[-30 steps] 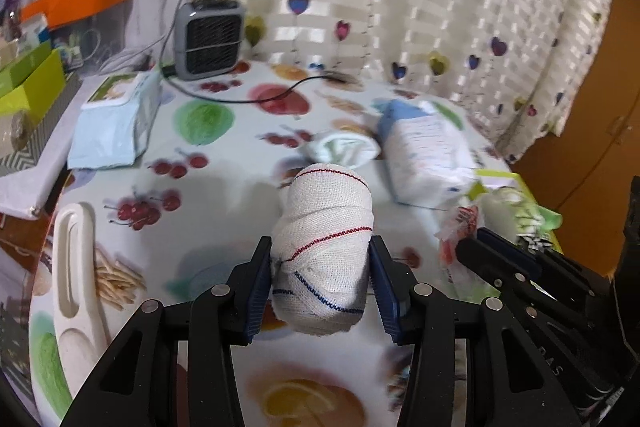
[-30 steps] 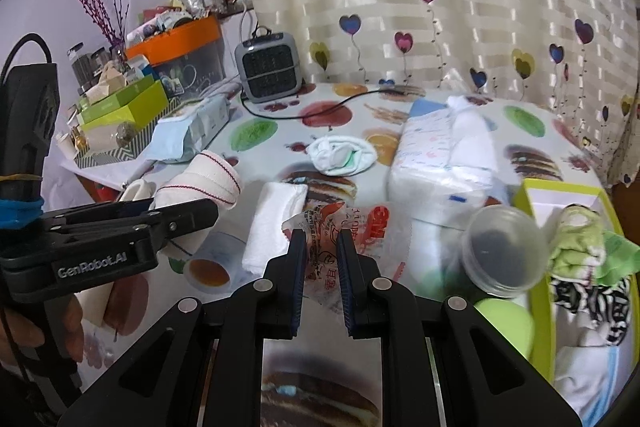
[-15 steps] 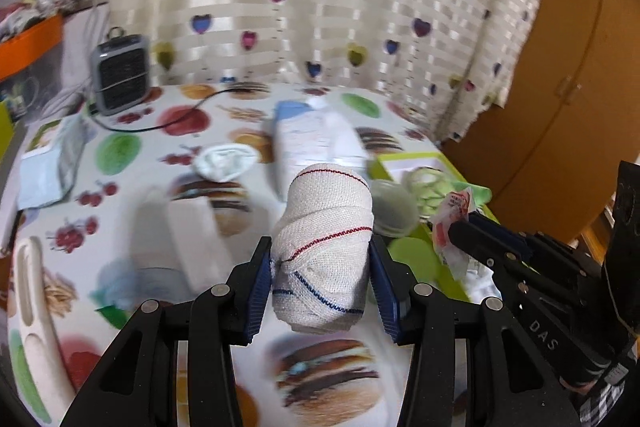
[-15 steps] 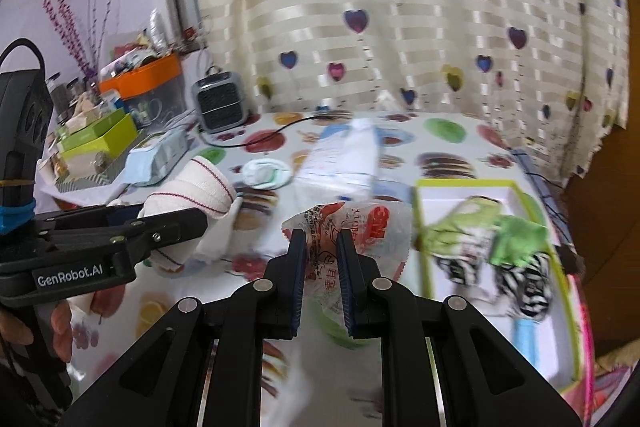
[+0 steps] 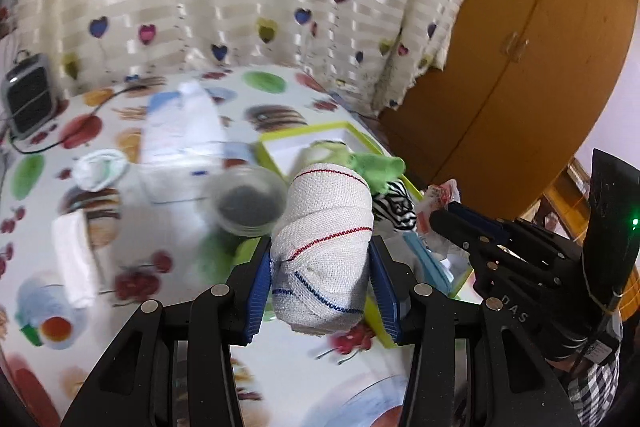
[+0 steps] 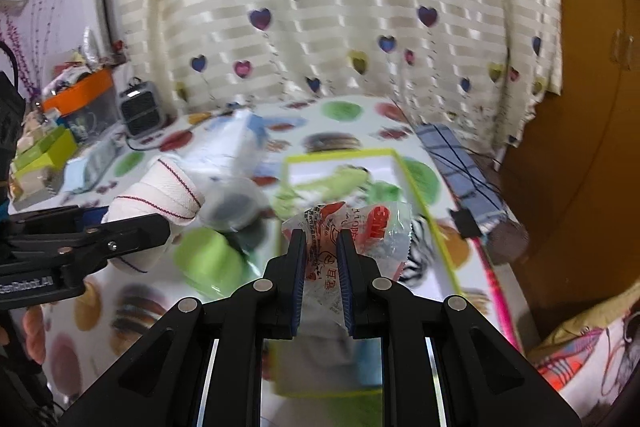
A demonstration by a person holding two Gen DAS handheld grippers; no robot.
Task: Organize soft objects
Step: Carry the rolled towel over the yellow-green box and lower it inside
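Round table [image 5: 256, 379] under a tablecloth printed with fruit and burgers. Far left, a small grey fan heater [image 5: 30, 101] with a black cord trailing over the cloth. Behind the table, a cream striped curtain [image 6: 340, 11] dotted with coloured hearts. To the right, a brown wooden wardrobe [image 5: 516, 39]. Far left in the right wrist view: an orange-lidded storage box [image 6: 82, 95], green boxes [image 6: 48, 151] stacked nearer, purple twig stems [image 6: 20, 31] against the wall. Right table edge, a blue checked item [image 6: 460, 167], blurred.
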